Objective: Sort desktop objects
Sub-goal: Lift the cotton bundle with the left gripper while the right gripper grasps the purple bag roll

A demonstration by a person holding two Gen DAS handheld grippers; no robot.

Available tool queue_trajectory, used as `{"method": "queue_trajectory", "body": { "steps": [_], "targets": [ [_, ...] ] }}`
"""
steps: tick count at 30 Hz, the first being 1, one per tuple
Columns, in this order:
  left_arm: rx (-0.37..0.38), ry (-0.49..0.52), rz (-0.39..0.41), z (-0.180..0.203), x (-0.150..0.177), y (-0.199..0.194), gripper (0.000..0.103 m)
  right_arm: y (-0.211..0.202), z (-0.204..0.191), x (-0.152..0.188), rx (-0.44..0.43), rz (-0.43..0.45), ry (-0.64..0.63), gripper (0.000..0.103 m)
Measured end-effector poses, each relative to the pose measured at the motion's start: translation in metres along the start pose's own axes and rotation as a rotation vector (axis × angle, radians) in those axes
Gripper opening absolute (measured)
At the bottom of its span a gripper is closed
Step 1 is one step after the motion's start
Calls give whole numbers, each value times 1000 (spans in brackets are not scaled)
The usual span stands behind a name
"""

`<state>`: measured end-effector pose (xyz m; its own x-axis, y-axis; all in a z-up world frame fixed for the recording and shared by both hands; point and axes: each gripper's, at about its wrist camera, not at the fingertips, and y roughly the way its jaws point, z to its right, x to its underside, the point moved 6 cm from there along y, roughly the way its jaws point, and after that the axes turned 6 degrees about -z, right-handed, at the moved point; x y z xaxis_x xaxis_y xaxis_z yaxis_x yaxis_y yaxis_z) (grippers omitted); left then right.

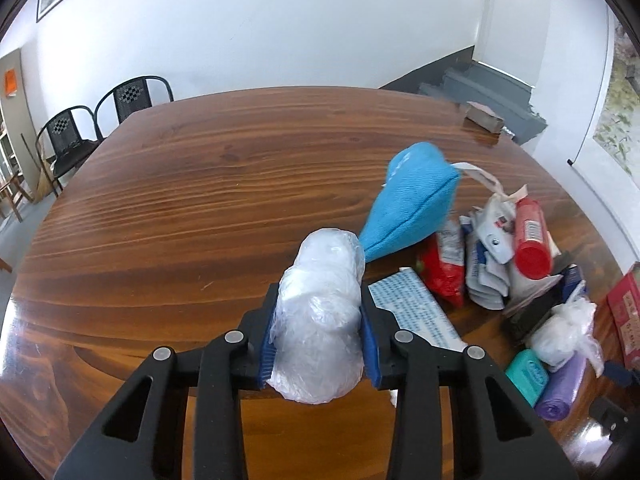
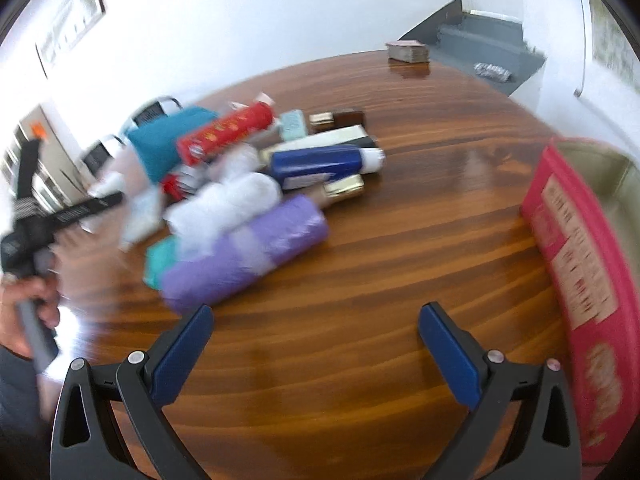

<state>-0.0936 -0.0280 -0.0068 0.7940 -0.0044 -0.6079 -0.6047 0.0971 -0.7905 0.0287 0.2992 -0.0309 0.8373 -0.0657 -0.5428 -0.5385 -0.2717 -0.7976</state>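
My left gripper [image 1: 320,292] is shut on a white bundle wrapped in clear plastic [image 1: 320,320], held above the wooden table [image 1: 180,208]; its blue pads [image 1: 266,344] press the bundle's sides. A pile lies to the right of it: a blue cloth pouch [image 1: 412,204], a red bottle [image 1: 530,240], a red packet [image 1: 440,276], a printed white sheet [image 1: 416,316], a purple roll [image 1: 560,388]. My right gripper [image 2: 318,310] stands open over bare wood, nothing between its fingers, just in front of the purple roll [image 2: 248,252]. That view is blurred.
A pink-red box [image 2: 580,272] stands at the right edge of the table. A blue bottle [image 2: 320,164], a red tube [image 2: 228,132] and a white plastic bundle [image 2: 228,200] lie in the pile. A small box [image 2: 408,52] sits at the far edge. A hand [image 2: 36,300] shows at left. Chairs [image 1: 80,132] stand beyond the table.
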Motion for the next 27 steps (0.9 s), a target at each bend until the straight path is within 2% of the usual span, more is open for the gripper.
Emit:
{"method": "queue_trajectory", "body": {
  "steps": [7, 12, 13, 16, 20, 27],
  "targets": [
    [10, 16, -2, 11, 0, -4, 38, 8, -27, -16, -16, 1, 0, 101],
    [17, 35, 0, 19, 1, -7, 38, 29, -43, -27, 24, -26, -10, 92],
    [18, 38, 1, 20, 1, -7, 38, 30, -39, -27, 37, -27, -11, 92],
    [23, 43, 2, 22, 2, -8, 38, 27, -36, -29, 137, -5, -42, 81],
    [29, 47, -4, 26, 3, -8, 38, 24, -23, -20, 173, -18, -53, 71],
    [46, 79, 11, 40, 3, -16, 38, 15, 6, -7, 277, -34, -99, 70]
  ]
}}
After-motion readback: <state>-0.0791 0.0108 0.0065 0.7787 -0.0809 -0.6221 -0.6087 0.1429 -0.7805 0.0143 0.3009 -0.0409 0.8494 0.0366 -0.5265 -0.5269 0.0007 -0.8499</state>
